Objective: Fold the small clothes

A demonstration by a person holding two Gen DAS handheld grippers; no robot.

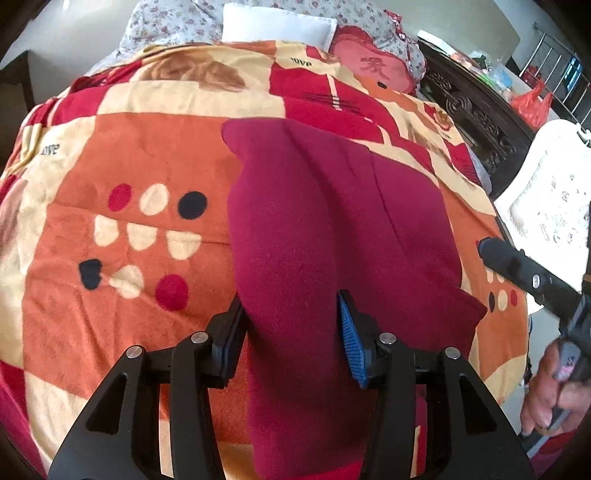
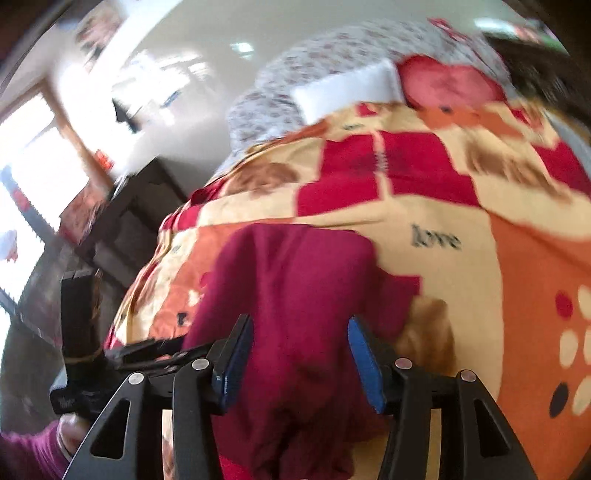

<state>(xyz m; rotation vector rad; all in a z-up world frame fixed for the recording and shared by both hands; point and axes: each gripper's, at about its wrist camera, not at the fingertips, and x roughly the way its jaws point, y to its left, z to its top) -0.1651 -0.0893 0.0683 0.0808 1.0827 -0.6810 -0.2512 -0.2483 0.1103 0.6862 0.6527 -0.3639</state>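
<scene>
A dark red garment [image 1: 332,221] lies folded lengthwise on a blanket [image 1: 110,295] patterned in orange, cream and red, spread over a bed. At the far end sit a white pillow [image 1: 277,24] and a red cushion [image 1: 369,62].

The left gripper [image 1: 291,332] hangs over the garment's near end with its fingers spread – the cloth runs between the blue pads [image 1: 351,343], but neither pad presses on it. The right gripper [image 2: 299,354] is likewise parted above the garment [image 2: 295,295], the fabric showing between its fingers without being pinched; this view is blurred.

In the left view the right gripper's black tip [image 1: 491,251] pokes in over the blanket's right edge, apart from the cloth, with the person's hand [image 1: 550,398] on its handle. A dark carved bedframe [image 1: 480,118] runs along the right side.
</scene>
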